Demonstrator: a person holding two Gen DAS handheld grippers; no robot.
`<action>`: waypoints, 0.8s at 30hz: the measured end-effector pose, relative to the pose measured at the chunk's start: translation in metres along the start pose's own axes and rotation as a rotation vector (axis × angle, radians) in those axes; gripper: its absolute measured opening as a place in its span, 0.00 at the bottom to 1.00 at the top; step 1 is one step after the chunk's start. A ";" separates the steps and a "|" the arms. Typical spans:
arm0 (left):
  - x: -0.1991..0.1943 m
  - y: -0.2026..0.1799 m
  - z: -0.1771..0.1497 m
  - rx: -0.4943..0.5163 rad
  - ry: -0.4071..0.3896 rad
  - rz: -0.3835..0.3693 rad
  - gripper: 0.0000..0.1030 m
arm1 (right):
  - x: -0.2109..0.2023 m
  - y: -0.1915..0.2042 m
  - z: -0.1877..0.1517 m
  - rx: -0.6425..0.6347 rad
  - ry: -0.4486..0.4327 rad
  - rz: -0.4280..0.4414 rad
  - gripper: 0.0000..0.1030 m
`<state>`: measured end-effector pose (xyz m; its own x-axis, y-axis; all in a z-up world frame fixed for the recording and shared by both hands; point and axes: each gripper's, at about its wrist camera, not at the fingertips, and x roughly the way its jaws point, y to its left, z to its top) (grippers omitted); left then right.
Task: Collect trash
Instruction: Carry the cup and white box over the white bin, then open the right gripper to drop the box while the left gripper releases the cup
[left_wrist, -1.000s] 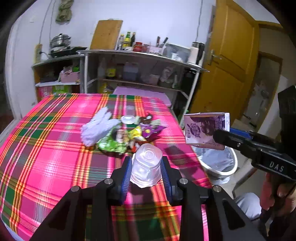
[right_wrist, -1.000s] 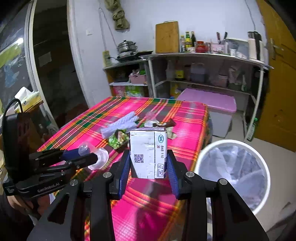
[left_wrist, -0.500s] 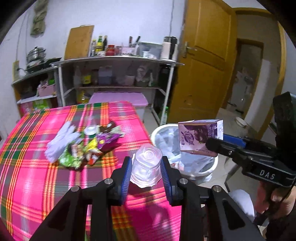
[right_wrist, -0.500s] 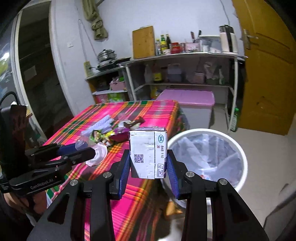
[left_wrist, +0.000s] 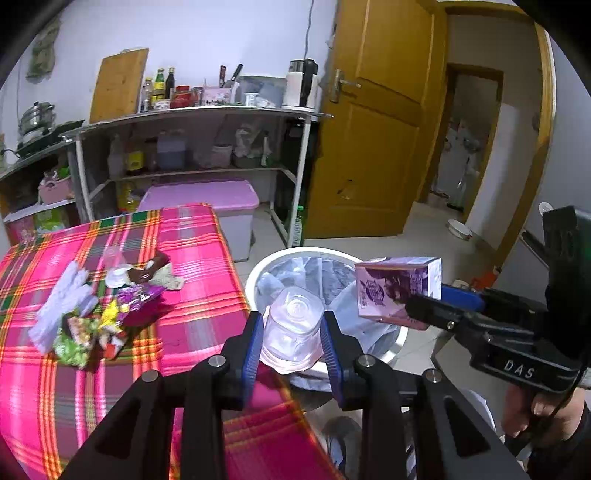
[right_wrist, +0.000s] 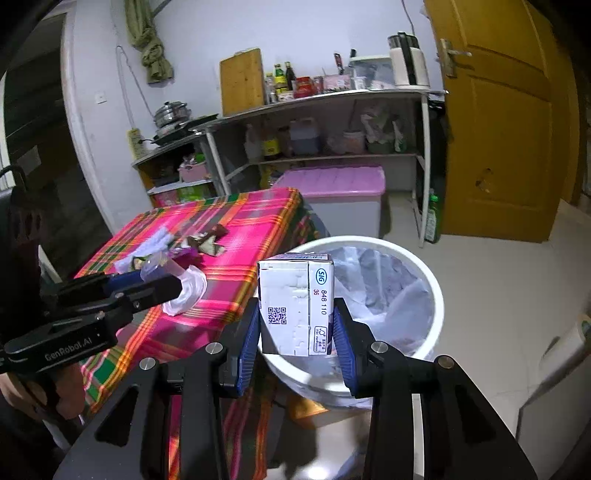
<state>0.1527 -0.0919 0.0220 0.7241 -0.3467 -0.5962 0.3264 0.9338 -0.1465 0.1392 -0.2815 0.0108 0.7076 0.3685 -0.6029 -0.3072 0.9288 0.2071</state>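
The left gripper (left_wrist: 291, 345) is pinching a clear plastic cup (left_wrist: 291, 332) between its fingers – the right gripper (right_wrist: 297, 334) is squeezing a milk carton (right_wrist: 295, 306) the same way, with the white bin (right_wrist: 424, 280) lying just beyond both fingertips.

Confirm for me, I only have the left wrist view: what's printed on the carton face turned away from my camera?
Observer: The carton shows a white face with a QR code and a blue oval logo.
Operator: Right gripper's grip on it?
Observer: The right gripper has a blue pad pressed on each side of the carton.
Operator: Carton over the bin?
Observer: In the right wrist view the carton overlaps the near left rim of the bin; the bag inside is visible to its right.
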 end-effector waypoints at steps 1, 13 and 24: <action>0.005 -0.002 0.002 0.001 0.004 -0.006 0.31 | 0.002 -0.003 -0.001 0.006 0.004 -0.005 0.38; 0.066 -0.018 0.008 0.012 0.086 -0.052 0.31 | 0.035 -0.039 -0.009 0.064 0.089 -0.056 0.38; 0.111 -0.017 0.010 -0.001 0.165 -0.063 0.31 | 0.059 -0.060 -0.014 0.096 0.137 -0.071 0.42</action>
<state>0.2338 -0.1467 -0.0333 0.5928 -0.3851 -0.7073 0.3669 0.9110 -0.1886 0.1907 -0.3155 -0.0476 0.6297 0.2993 -0.7169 -0.1925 0.9541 0.2293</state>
